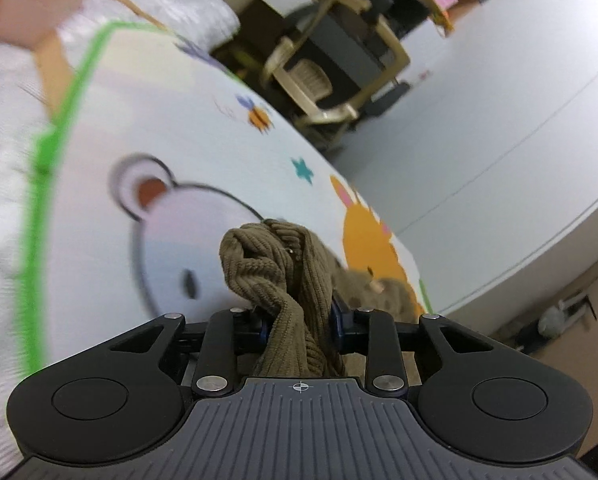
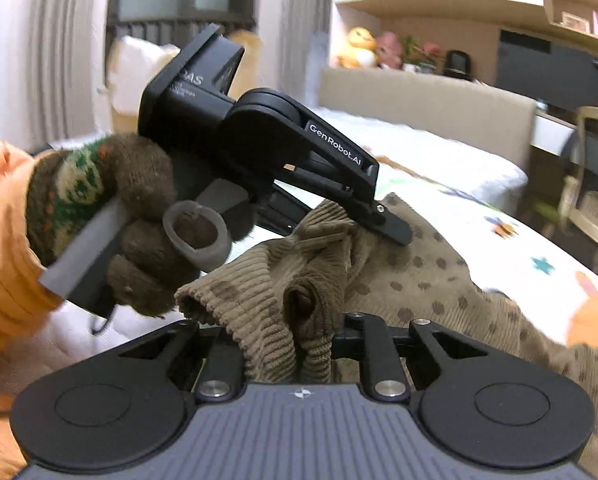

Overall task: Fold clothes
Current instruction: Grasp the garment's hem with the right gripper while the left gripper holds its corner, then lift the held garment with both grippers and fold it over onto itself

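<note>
An olive-brown ribbed garment [image 1: 275, 276] with darker dots [image 2: 439, 276] lies partly on a cartoon-print mat [image 1: 203, 136] spread over a bed. My left gripper [image 1: 299, 320] is shut on a bunched ribbed edge of it. My right gripper [image 2: 283, 340] is shut on another ribbed edge, close beside the left one. In the right wrist view the left gripper [image 2: 387, 228] shows from the side, held by a gloved hand [image 2: 147, 216], its fingers pinching the cloth just ahead of my right gripper.
The mat [image 2: 519, 236] has a green border [image 1: 55, 152] and lies on a white quilt [image 1: 3, 128]. A chair [image 1: 327, 80] and desk stand past the bed. A white wall panel [image 1: 519, 100] is at right. A beige headboard [image 2: 419, 92] stands behind.
</note>
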The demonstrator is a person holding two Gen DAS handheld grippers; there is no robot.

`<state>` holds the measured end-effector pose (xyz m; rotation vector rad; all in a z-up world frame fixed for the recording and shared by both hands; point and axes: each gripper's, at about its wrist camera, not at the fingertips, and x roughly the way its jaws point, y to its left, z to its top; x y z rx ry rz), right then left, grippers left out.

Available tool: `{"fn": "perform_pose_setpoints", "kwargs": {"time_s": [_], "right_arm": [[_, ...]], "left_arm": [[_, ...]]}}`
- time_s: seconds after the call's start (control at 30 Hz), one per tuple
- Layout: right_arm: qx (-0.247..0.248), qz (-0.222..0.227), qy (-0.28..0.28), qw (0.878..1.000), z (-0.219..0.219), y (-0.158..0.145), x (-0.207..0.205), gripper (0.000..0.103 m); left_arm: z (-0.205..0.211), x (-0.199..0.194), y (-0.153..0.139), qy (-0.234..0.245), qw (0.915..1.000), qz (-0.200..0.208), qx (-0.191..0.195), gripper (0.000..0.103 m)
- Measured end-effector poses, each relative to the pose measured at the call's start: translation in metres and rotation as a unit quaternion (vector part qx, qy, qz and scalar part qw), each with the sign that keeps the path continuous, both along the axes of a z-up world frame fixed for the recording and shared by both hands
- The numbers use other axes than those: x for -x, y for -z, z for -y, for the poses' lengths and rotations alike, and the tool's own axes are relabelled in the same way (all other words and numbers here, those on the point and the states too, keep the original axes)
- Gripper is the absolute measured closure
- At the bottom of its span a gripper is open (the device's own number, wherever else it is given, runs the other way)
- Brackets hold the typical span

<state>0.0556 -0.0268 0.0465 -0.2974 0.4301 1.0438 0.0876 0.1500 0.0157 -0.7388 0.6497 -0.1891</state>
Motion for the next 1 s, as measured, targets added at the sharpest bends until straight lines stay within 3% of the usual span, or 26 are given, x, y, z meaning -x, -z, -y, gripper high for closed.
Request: {"fn": "perform_pose_setpoints", "kwargs": {"time_s": [0.17,0.3,0.47,0.6,0.67,0.73,0.87,1.0], "right_arm": [[-0.068,0.004,0.032,0.997,0.046,-0.026,-0.009,0.086],[-0.117,0.005,0.119,0.986,0.11,-0.035,-0.036,0.086],[-0.112,-0.067,0.229,0.965,0.186,-0.005,-0.087,0.085],[-0.081,-0.109,0.28,0.95,0.207,0.035,-0.111,0.082],[-0.069,-0.128,0.297,0.944,0.211,0.053,-0.118,0.075],[-0.069,-0.132,0.309,0.939,0.217,0.061,-0.12,0.058],[-0.063,-0.1,0.33,0.936,0.232,0.055,-0.116,0.04],[-0.063,-0.067,0.355,0.93,0.242,0.036,-0.118,0.019]], "left_arm": [[0.002,0.016,-0.041,-0.004,0.9994,0.025,-0.025,0.071],[0.047,-0.018,-0.07,0.045,0.9965,0.053,-0.046,0.051],[0.12,-0.077,-0.08,0.122,0.9886,0.068,-0.056,0.03],[0.148,-0.097,-0.068,0.149,0.9856,0.059,-0.054,0.017],[0.153,-0.097,-0.059,0.145,0.9859,0.047,-0.068,0.017],[0.149,-0.092,-0.049,0.136,0.9869,0.032,-0.082,0.015],[0.128,-0.073,-0.03,0.11,0.9891,0.01,-0.098,0.01],[0.116,-0.056,-0.01,0.107,0.9905,-0.017,-0.085,0.009]]}}
